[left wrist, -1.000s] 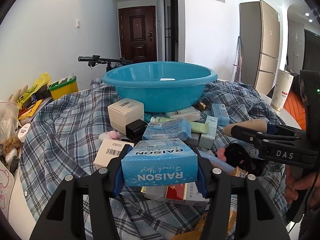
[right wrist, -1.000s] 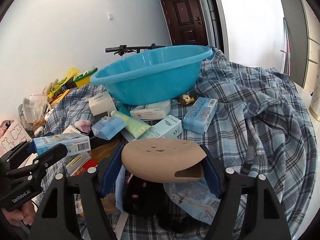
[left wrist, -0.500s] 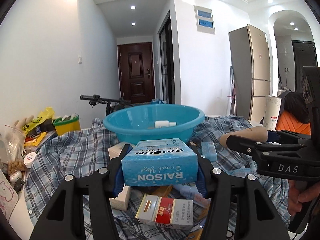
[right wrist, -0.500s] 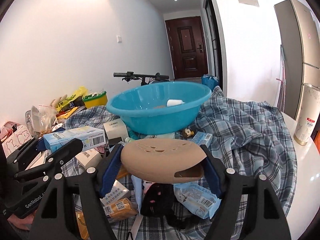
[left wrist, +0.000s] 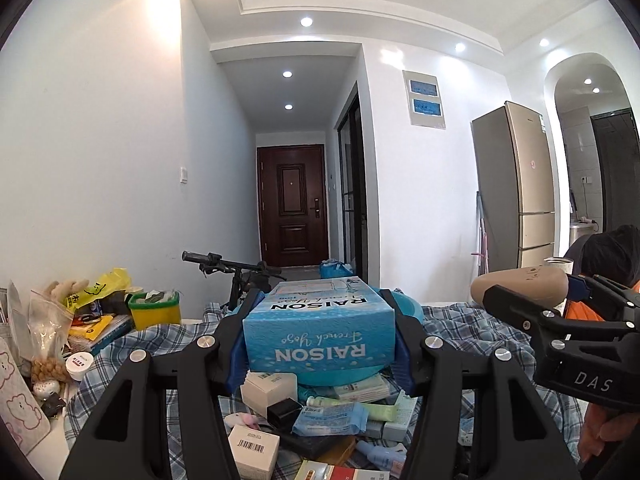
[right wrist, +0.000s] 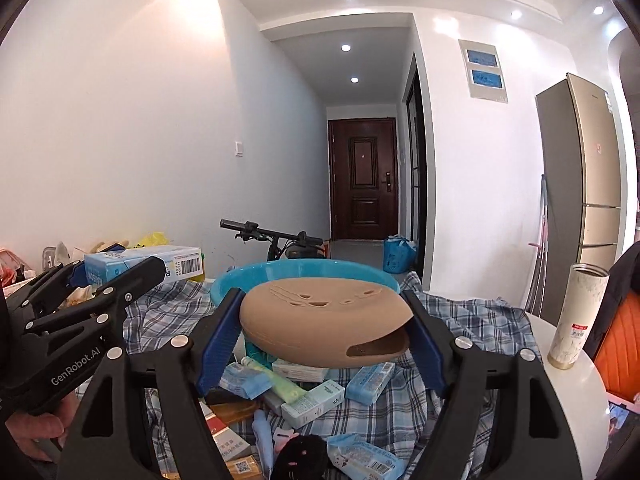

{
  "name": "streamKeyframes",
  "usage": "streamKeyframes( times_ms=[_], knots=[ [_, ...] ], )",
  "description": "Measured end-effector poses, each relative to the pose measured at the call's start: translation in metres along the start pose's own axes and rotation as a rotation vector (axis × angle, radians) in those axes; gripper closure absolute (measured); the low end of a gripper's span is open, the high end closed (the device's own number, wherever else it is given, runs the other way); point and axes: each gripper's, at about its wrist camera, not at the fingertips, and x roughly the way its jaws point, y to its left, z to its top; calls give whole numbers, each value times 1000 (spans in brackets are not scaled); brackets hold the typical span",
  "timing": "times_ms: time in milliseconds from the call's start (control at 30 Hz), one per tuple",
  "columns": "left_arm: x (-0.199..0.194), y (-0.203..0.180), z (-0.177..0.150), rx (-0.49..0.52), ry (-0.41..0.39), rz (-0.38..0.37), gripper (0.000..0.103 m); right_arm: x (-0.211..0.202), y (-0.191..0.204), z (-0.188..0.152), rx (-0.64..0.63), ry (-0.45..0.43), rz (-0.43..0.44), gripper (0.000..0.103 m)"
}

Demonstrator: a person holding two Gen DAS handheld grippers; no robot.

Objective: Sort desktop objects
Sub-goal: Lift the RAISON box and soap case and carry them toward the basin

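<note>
My left gripper (left wrist: 320,340) is shut on a light-blue "RAISON" box (left wrist: 320,316), held level in the air in front of the blue plastic basin (left wrist: 410,312). In the right wrist view my right gripper (right wrist: 326,328) is shut on a tan oval case (right wrist: 320,320) with small holes on top. This case also hangs in front of the basin (right wrist: 304,270). Each gripper shows in the other's view: the right one (left wrist: 560,312) with the tan case at the far right, the left one (right wrist: 100,284) with the blue box (right wrist: 152,264) at the left.
A checked cloth (right wrist: 472,320) covers the table under a heap of small boxes, tubes and packets (left wrist: 332,412). A yellow tub (left wrist: 154,312) and bags sit at the left. A tall white flask (right wrist: 580,316) stands right. Bicycle handlebars (left wrist: 208,260) are behind the basin.
Both grippers have risen and tipped up toward level, each keeping its object. The basin and the heap have dropped lower in both views, and the hallway now fills them.
</note>
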Motion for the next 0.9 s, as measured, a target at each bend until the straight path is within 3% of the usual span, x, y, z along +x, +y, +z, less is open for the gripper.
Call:
streamKeyframes(
  times_ms=[900],
  knots=[
    [-6, 7, 7, -38, 18, -15, 44, -10, 1, 11, -10, -18, 28, 26]
  ],
)
